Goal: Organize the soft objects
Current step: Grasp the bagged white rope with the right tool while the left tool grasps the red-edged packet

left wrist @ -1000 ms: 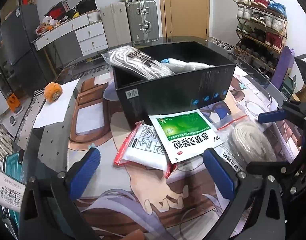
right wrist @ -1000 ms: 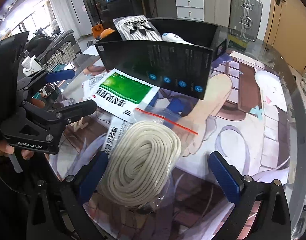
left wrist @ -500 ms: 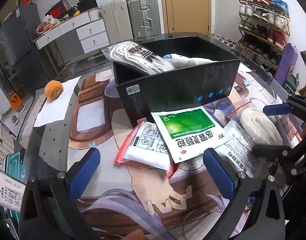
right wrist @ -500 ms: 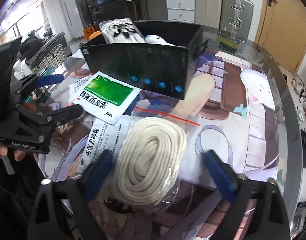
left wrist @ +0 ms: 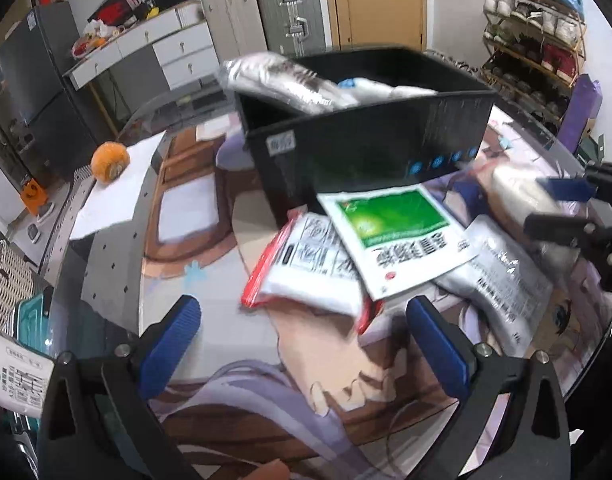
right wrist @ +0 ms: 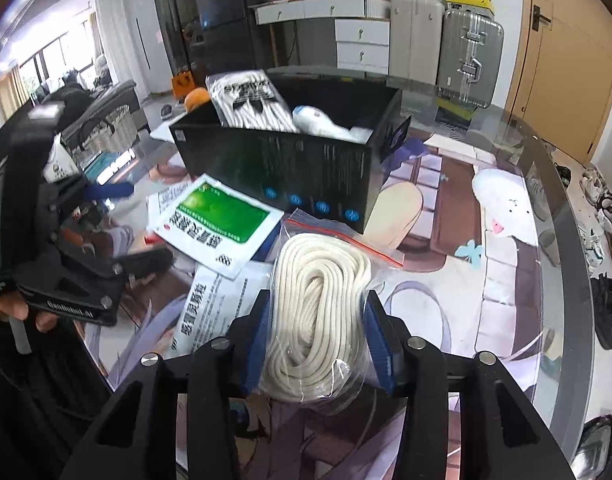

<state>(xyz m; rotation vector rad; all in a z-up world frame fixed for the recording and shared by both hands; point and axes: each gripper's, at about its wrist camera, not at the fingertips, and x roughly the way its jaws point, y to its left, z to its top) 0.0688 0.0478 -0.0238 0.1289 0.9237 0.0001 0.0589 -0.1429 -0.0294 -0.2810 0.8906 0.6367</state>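
My right gripper (right wrist: 317, 340) is shut on a clear zip bag of coiled white rope (right wrist: 319, 300), held in front of the black box (right wrist: 290, 168). The box holds a bagged white Adidas item (right wrist: 246, 100) and a white soft object (right wrist: 317, 122). My left gripper (left wrist: 302, 344) is open and empty above the table, just before a red-edged white packet (left wrist: 306, 264). A green and white packet (left wrist: 397, 236) overlaps it, beside a grey printed packet (left wrist: 501, 276). The rope bag (left wrist: 521, 196) and the right gripper (left wrist: 561, 208) show at the right of the left wrist view.
The glass table has a printed mat (right wrist: 445, 240) and a curved edge (right wrist: 561, 184) at the right. An orange round object (left wrist: 110, 162) lies on white paper (left wrist: 114, 196) at the far left. Drawers, suitcases and a shoe rack stand beyond the table.
My right gripper has closed on the rope bag and lifted it a little. My left gripper has shifted slightly and the view is blurred; it stays open.
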